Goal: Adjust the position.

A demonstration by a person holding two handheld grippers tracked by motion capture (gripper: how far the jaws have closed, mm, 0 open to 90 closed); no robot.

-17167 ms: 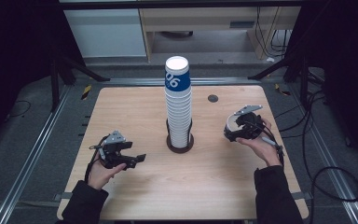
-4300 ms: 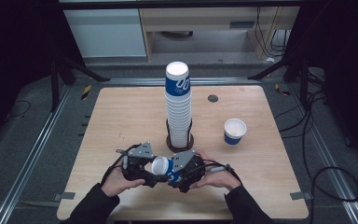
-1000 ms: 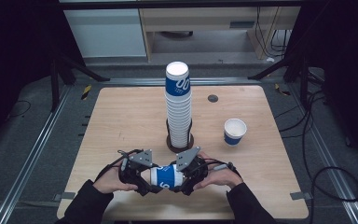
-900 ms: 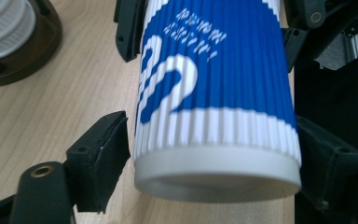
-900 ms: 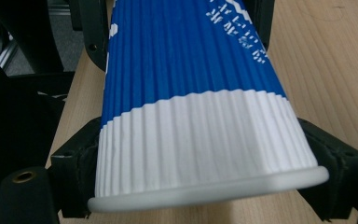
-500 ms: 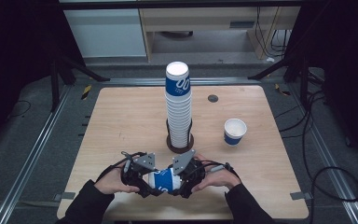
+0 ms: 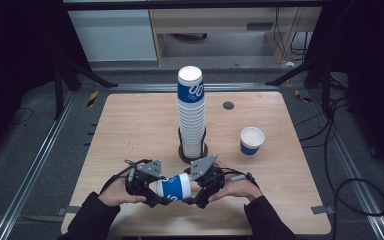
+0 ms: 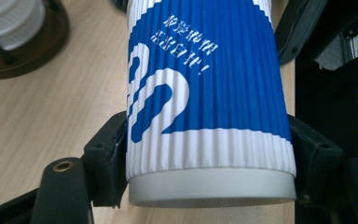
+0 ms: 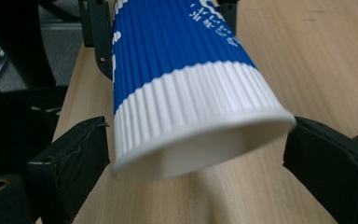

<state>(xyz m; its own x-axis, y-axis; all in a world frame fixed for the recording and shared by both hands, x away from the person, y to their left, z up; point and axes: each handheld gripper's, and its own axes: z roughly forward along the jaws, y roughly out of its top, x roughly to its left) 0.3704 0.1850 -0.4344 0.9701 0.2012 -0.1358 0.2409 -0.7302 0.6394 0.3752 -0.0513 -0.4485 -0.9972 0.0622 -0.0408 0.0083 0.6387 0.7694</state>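
Hands meet low at the table's [image 7: 130,125] near edge, the left gripper [image 7: 152,187] clamped on a sideways blue-and-white ribbed paper cup [image 7: 175,186]. The right gripper [image 7: 196,189] has just opened, its jaws now apart around the rim. Its own view looks into the cup's mouth. Beyond stands the cup stack [image 7: 191,110].

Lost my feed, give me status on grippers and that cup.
Left gripper clamped on the cup. Right gripper jaws just opened, straddling its rim, pads clear. Nothing in the way.

wooden table [image 7: 130,125] on dark floor [image 7: 25,150]; pale cabinet [image 7: 115,32] behind
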